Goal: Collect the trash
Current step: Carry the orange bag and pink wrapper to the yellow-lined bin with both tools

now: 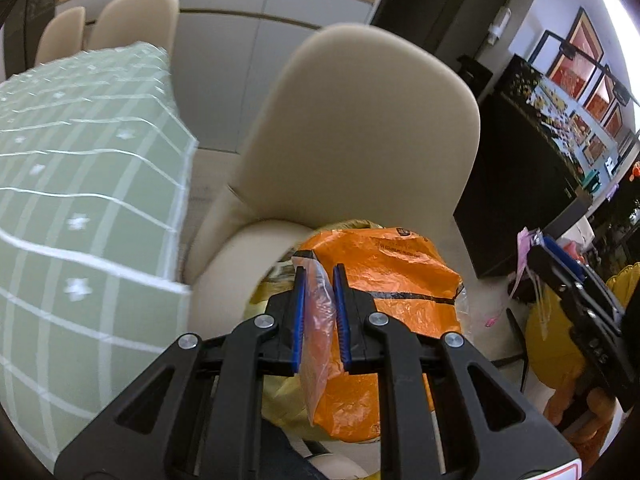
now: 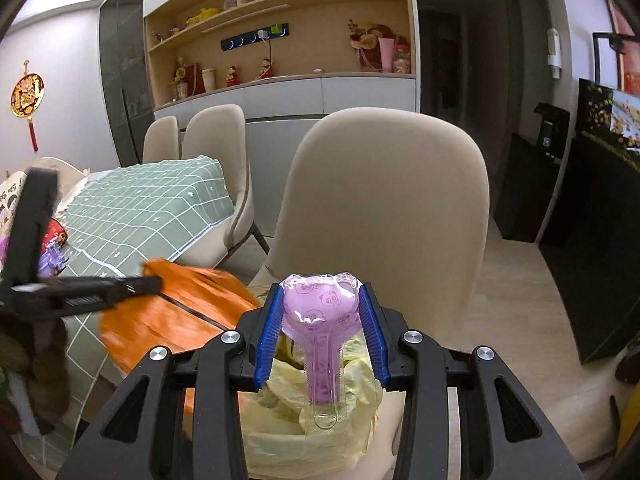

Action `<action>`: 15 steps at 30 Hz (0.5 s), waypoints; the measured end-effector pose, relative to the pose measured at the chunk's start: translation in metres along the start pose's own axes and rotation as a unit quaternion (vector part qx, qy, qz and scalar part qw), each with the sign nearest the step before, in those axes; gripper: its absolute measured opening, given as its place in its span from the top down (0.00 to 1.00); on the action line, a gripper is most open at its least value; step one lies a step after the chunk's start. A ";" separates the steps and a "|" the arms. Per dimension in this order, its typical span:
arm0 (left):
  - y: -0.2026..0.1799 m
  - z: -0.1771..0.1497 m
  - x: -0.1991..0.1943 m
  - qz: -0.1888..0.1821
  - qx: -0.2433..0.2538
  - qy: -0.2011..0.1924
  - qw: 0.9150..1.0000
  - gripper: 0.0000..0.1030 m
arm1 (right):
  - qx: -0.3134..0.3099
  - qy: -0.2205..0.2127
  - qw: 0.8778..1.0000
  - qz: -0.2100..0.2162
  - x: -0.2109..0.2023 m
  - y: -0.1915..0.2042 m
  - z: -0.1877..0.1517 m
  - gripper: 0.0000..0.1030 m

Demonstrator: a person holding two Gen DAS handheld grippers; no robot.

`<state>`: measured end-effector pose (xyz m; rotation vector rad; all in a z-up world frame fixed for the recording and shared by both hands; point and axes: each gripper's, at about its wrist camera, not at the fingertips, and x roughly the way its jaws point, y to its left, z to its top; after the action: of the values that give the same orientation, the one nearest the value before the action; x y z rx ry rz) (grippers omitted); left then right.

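The orange bag point(image 1: 384, 280) carries a round logo and a line of dark print, too blurred to read; Chinese characters on a card point(image 2: 10, 196) at the right-wrist view's left edge stay illegible

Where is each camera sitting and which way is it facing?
Left wrist: on the left gripper, tilted down at the orange bag it pinches, chair behind; right gripper at the right edge.
Right wrist: on the right gripper, facing the chair, holding a purple pack over the yellow bag; left gripper at left.
Shared: chair, orange bag, green tablecloth.
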<state>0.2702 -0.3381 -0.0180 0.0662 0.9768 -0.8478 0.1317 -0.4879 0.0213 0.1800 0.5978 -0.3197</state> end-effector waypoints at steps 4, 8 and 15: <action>-0.003 -0.001 0.029 -0.039 -0.014 0.032 0.999 0.74 | -0.005 0.001 1.000 0.008 0.009 0.001 -0.002 0.64; 0.004 -0.001 0.029 -0.044 -0.027 0.030 0.998 0.58 | -0.002 0.008 1.000 0.021 0.025 0.005 -0.006 0.64; 0.031 -0.008 -0.014 0.007 -0.060 -0.008 0.998 0.52 | -0.013 0.054 0.997 0.046 0.070 0.037 -0.035 0.64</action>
<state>0.2809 -0.3050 -0.0222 -0.0365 1.0094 -0.7734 0.1803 -0.4611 -0.0452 0.2006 0.6977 -0.2134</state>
